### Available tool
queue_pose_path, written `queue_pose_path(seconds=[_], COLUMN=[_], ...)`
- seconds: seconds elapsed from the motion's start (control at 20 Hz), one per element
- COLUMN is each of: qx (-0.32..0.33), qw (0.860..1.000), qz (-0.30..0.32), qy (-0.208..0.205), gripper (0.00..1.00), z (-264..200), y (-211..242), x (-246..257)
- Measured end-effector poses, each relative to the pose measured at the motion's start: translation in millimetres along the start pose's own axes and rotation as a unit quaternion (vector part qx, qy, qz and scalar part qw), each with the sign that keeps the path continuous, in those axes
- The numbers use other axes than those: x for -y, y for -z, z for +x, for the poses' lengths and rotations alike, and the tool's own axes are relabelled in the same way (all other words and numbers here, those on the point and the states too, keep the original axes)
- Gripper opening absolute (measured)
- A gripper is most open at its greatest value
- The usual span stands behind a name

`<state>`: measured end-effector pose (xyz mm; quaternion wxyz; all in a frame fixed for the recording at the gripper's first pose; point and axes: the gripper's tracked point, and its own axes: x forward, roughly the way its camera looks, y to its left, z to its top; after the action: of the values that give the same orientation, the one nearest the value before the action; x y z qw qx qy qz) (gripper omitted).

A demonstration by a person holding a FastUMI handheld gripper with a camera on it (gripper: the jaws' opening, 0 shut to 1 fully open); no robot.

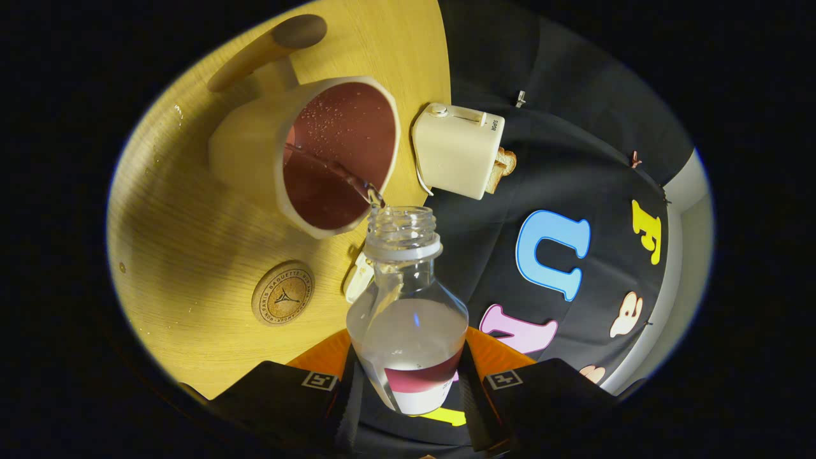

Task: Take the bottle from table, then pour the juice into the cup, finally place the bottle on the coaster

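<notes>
We have the claw (408,382) clamped on the bottle (408,319), both fingers pressing its lower body, mouth tipped toward the cup (306,153). A thin stream leaves the mouth at about eleven o'clock and lands inside the cup, which already holds liquid. The cup sits on the tabletop (185,255), just beyond the bottle's neck; the coaster (282,292) lies at roughly nine o'clock from the bottle, near the cup's base. A small toaster (459,150) stands at one o'clock. We judge the pour under way: hold the tilt steady, keep the mouth over the rim, and watch the droplets already on the tabletop. Level off slowly before swinging over to the coaster.
</notes>
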<state>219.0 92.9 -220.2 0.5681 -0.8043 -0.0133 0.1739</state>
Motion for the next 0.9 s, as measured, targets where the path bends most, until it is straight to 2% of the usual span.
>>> queue_pose_path(seconds=[0.9], qx=[0.035], qw=[0.996], qz=[-0.085], qy=[0.021], gripper=[0.69], z=[5], y=[-5], x=[15])
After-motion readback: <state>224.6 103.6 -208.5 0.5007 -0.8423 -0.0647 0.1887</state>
